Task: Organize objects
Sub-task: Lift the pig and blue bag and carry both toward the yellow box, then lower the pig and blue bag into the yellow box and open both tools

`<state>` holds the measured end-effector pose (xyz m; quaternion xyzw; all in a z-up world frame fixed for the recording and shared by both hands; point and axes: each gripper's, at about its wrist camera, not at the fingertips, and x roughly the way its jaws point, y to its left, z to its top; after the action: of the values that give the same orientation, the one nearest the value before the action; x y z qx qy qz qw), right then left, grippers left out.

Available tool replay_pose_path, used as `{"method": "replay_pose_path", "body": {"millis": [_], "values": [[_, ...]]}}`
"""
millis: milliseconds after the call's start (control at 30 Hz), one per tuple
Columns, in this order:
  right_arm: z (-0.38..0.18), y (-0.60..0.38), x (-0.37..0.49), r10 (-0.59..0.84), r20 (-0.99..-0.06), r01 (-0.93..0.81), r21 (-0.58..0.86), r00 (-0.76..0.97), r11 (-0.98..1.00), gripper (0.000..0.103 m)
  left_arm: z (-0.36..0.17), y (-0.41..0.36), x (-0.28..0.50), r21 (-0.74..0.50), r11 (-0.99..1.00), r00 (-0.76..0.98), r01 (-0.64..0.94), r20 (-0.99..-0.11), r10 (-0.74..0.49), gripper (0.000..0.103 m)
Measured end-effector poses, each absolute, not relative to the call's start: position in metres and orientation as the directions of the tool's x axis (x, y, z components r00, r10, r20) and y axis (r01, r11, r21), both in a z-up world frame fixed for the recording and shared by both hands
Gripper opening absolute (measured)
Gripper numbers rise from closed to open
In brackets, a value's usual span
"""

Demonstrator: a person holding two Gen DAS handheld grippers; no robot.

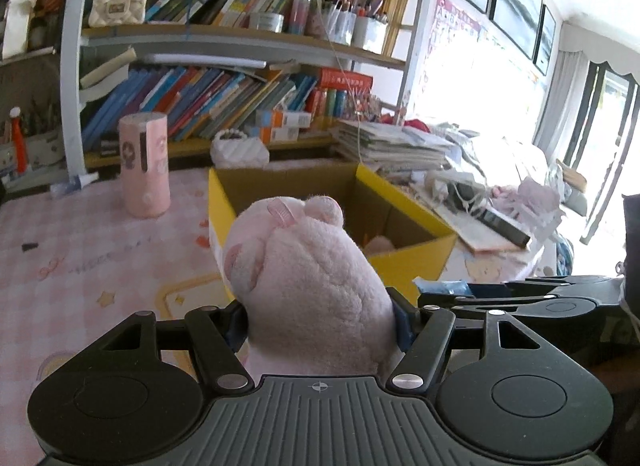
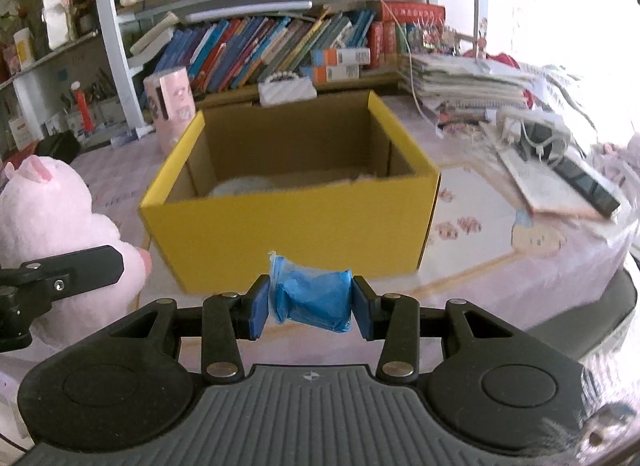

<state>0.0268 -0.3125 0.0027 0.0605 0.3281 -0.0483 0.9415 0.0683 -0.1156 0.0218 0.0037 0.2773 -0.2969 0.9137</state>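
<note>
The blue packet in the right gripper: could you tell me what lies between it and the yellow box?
Only bare pink tablecloth shows between the blue packet and the yellow box, in the right wrist view.

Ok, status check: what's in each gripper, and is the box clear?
Left gripper shut on pink plush pig. Right gripper shut on blue packet. Yellow box ahead, open top, something pale already inside. Nothing blocking.

daylight floods in from the window [image 1: 600, 137] at right, wall beside it blown out white. fisheye bends the shelves [image 1: 240, 41] at the edges. right view smeared by motion blur, yellow box [image 2: 288, 221] soft.
</note>
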Motion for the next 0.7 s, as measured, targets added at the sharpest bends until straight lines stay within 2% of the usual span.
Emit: {"method": "replay_pose_path", "body": {"millis": [333,500,700], "values": [[0.024,-0.344,0.070,-0.019,-0.519,0.049,0.044,0.854,0.998,0.040,0.038,-0.150,0.100,-0.127,0.843,0.719,0.523,-0.466,-0.516,0.068],[0.019,-0.351,0.094,0.017,-0.515,-0.003,0.029,0.857,1.000,0.040,0.039,-0.170,0.118,-0.092,0.854,0.732,0.512,-0.473,-0.490,0.068],[0.005,-0.359,0.119,0.052,-0.552,-0.061,0.001,0.833,0.998,0.040,0.031,-0.190,0.143,-0.051,0.875,0.744,0.482,-0.503,-0.439,0.068]]}}
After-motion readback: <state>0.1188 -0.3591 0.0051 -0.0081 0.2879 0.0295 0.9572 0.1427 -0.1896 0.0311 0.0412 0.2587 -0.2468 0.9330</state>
